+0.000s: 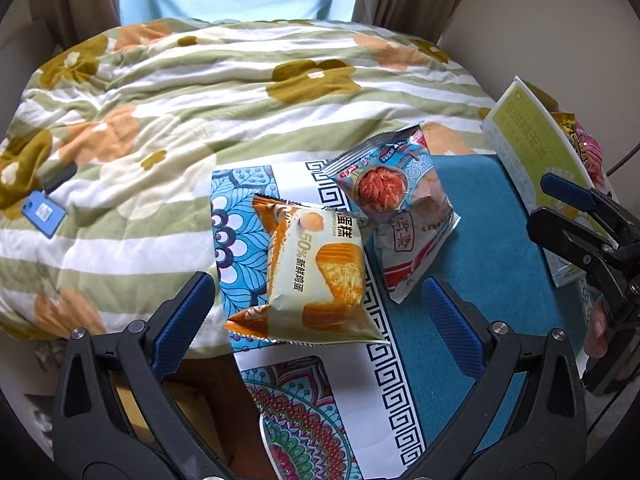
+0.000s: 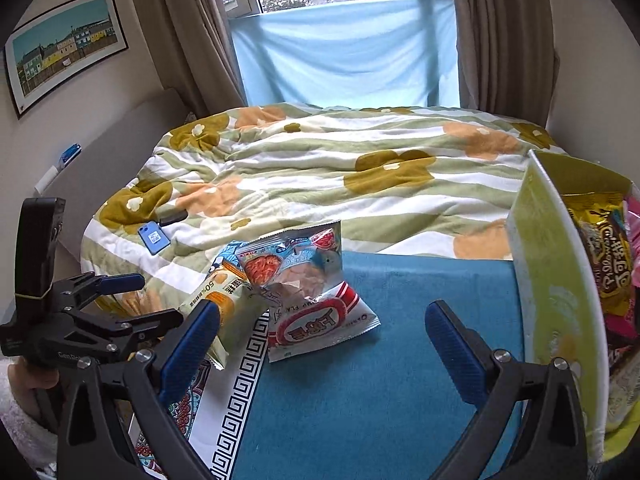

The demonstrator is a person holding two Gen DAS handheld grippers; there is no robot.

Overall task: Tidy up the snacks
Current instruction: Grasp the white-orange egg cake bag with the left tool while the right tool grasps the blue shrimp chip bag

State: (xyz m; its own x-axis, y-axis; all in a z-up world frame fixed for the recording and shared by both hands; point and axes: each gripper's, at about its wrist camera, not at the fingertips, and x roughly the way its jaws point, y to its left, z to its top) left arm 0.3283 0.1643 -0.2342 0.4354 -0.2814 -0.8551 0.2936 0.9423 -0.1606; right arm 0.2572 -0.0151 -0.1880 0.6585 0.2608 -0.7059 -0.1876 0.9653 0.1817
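Note:
An orange and cream cake packet [image 1: 316,272] lies on the patterned cloth [image 1: 480,240], partly over a blue and red shrimp flakes packet [image 1: 400,208]. Both packets also show in the right wrist view, the cake packet [image 2: 226,304] left of the shrimp packet [image 2: 308,292]. My left gripper [image 1: 316,312] is open, its fingers either side of the cake packet, not touching it. My right gripper [image 2: 320,332] is open and empty above the blue cloth [image 2: 400,360], just right of the packets. A green and white box [image 2: 556,300] at the right holds several snack packets [image 2: 608,256].
The cloth lies at the near edge of a bed with a flowered quilt [image 1: 200,100]. A blue phone [image 1: 44,212] lies on the quilt at the left. The green box [image 1: 536,160] stands at the cloth's right edge. The right gripper [image 1: 568,216] shows beside it.

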